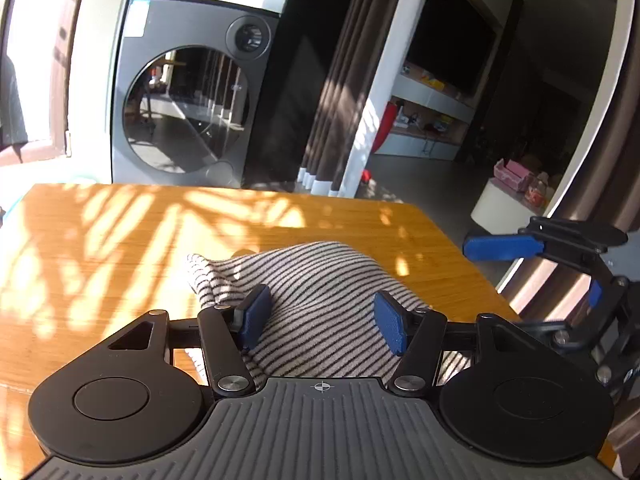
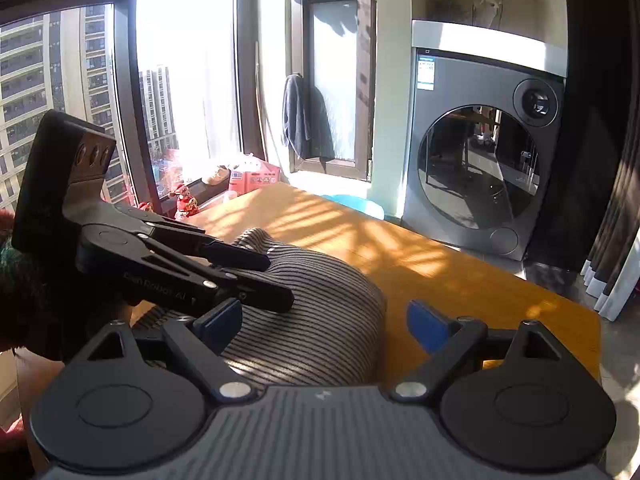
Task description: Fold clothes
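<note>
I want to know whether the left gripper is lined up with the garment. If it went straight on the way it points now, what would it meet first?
Most likely the striped garment: it bulges up on the wooden table directly ahead of the open left gripper. Depth is hard to judge, so how near it is stays uncertain.

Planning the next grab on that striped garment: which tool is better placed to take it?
Left, probably. The left tool is open over the middle of the striped garment. The right tool is also open but straddles the garment's edge, one pad over bare table.
</note>
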{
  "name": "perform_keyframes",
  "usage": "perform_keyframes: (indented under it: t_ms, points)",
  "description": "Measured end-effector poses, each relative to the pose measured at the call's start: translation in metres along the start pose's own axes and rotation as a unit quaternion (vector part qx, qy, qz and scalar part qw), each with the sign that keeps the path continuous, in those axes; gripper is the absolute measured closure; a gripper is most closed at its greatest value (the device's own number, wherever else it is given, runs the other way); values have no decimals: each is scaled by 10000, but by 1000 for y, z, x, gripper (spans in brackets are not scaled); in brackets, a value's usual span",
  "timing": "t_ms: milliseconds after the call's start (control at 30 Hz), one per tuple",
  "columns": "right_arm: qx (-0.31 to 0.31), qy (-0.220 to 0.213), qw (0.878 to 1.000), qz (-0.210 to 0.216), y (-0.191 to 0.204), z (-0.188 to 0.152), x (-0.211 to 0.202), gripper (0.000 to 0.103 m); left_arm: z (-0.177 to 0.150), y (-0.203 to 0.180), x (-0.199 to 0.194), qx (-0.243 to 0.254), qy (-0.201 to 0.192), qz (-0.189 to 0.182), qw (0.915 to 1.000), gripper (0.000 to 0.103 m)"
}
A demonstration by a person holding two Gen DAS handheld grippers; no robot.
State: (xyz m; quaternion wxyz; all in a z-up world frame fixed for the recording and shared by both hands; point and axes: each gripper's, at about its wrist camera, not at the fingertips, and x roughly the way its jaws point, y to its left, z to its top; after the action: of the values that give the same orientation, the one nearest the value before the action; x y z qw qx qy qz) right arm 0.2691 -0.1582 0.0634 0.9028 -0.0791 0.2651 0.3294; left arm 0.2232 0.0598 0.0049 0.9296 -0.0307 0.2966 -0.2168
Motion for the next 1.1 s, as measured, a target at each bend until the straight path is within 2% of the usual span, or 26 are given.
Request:
perform_keyframes:
  t_ms: [67,133,300,400,567,633,700,833,933,1033,1100]
  points:
    - [205,-10,9996,-217,-14,10,18,0,-4,-10,-1,308,-38,91,9995,31]
    - [392,-7,9983,-425,-28,19,35,0,-6,-12,-5,395,-71,78,9992,30]
    - [-61,679,9929,-974,-34,14,95,0,-8,-8,-8,340,-101,-87,9993,30]
    - [152,825,9904,-1096,-38,3,118,0,-10,-6,-7,323,-120,-134,9993,30]
    - [412,837,9906,-1000,-46,2,114,0,-9,-1,-7,235,-135,-239,9993,30]
    - [734,804,9907,-818,-52,3,102,0,-5,7,-13,-5,-175,-383,9991,30]
    - [1209,665,9893,-485,-61,3,81,0,1,21,-31,-570,-251,-545,9966,30]
    - [1985,424,9784,392,-74,-9,41,0,3,46,-61,-1439,-255,-625,9873,18]
    - [2236,575,9699,769,-74,-26,24,0,-6,53,-53,-1811,255,-782,9800,16]
    - [2368,800,9630,1003,-68,-44,21,0,-24,50,-32,-1839,875,-591,9773,17]
    - [2351,901,9615,1096,-63,-53,24,0,-34,49,-25,-1876,1028,-542,9753,15]
